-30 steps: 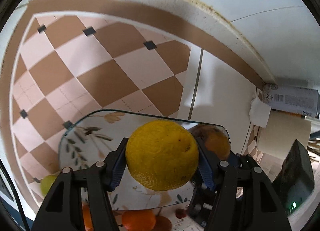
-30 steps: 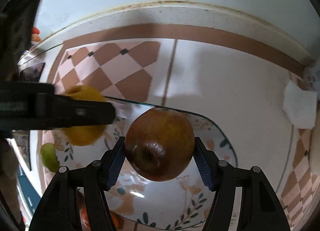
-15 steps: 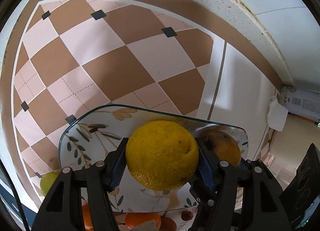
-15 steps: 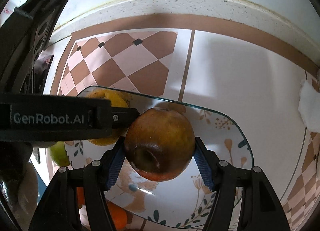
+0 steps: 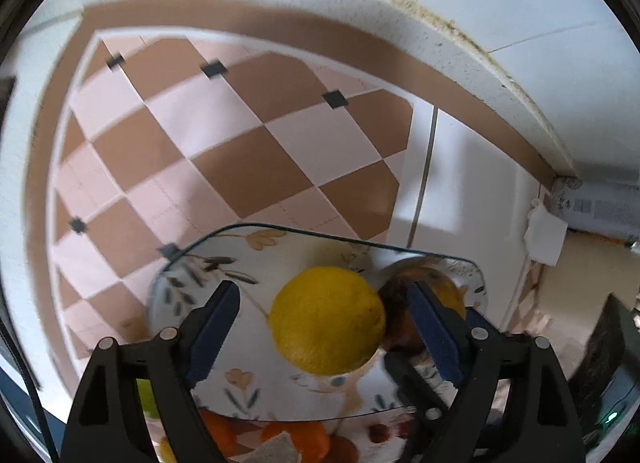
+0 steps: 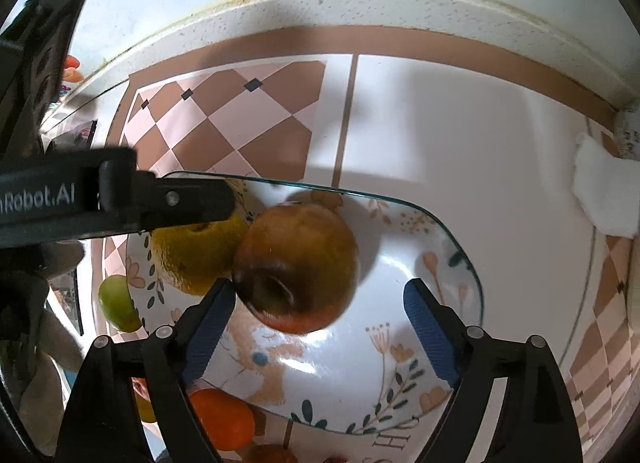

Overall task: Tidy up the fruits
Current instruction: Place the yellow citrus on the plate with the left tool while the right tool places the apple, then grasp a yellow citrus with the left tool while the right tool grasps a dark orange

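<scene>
Both fruits are being released onto the glass plate (image 6: 460, 247), so the placing step is almost finished. The left claw (image 5: 324, 327) is opening: the yellow citrus (image 5: 327, 321) sits between its blue pads, but they do not press it any more. The right claw (image 6: 320, 319) is opening too, and the brown apple (image 6: 296, 267) lies free on the plate, close to the left pad. The two fruits touch each other near the plate's far edge, and the plate stands on the tiled table (image 6: 460, 135) near the wall.

The next move probably calls for lifting both claws straight up, without pushing the round fruits, because they can roll. The left claw's body crosses in front of the right one, so the hands are crowded. A green fruit (image 6: 116, 305) and an orange fruit (image 6: 224, 419) wait beside the plate's near edge, and a white tissue (image 6: 604, 191) lies at the table's right side.
</scene>
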`<state>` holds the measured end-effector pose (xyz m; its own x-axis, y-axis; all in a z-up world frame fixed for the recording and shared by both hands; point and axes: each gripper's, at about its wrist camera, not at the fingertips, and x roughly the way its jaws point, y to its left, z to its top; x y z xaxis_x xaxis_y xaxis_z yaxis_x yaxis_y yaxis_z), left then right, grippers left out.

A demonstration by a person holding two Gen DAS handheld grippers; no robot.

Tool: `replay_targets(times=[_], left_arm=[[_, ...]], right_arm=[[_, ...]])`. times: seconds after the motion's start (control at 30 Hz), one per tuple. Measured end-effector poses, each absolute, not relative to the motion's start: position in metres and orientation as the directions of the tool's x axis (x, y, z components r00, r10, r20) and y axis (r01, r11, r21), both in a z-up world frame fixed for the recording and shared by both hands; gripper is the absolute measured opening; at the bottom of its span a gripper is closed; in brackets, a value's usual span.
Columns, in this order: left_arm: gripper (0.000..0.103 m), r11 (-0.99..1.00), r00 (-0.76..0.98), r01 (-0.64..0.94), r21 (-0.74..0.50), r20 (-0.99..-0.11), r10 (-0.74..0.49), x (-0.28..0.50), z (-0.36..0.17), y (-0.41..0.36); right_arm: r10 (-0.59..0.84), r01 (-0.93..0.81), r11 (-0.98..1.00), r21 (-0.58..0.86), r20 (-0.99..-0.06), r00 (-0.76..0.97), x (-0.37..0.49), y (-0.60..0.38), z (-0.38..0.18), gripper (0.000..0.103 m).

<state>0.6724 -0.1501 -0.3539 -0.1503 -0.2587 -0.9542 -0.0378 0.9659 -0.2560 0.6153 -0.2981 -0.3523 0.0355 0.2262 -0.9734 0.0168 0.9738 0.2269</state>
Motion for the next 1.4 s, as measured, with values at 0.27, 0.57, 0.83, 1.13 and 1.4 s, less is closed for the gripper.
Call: replay_targets(times=[0.27,0.57,0.83,1.13,1.4], left_arm=[[0.086,0.993,0.057,0.107,-0.043,-0.997,-0.049,0.63,-0.303,-0.139],[0.086,0.98,0.261,0.179,0.089,-0.964,0.04,0.564,-0.243,-0.11],[0.086,0.982,0.315,0.182,0.059,-0.949,-0.001,0.508,-0.203,-0.087],[0.086,0.978,0.406,0.203,0.05,-0.913,-0.037,0.459,-0.155,-0.073],[0.086,0.98,0.457,0.199,0.016,-0.886,-0.078,0.436,-0.126,-0.066]], right_arm=[[0.127,0.072,0.988,0.134,-0.987,0.097,0.585,-0.302,-0.317,0.088],[0.062,0.147,0.985,0.087,-0.984,0.169,0.522,-0.295,-0.268,0.088],[0.058,0.169,0.98,0.104,-0.964,0.258,0.466,-0.275,-0.212,0.088],[0.046,0.17,0.979,0.11,-0.938,0.343,0.413,-0.259,-0.157,0.088],[0.053,0.174,0.976,0.133,-0.915,0.4,0.382,-0.253,-0.122,0.088]])
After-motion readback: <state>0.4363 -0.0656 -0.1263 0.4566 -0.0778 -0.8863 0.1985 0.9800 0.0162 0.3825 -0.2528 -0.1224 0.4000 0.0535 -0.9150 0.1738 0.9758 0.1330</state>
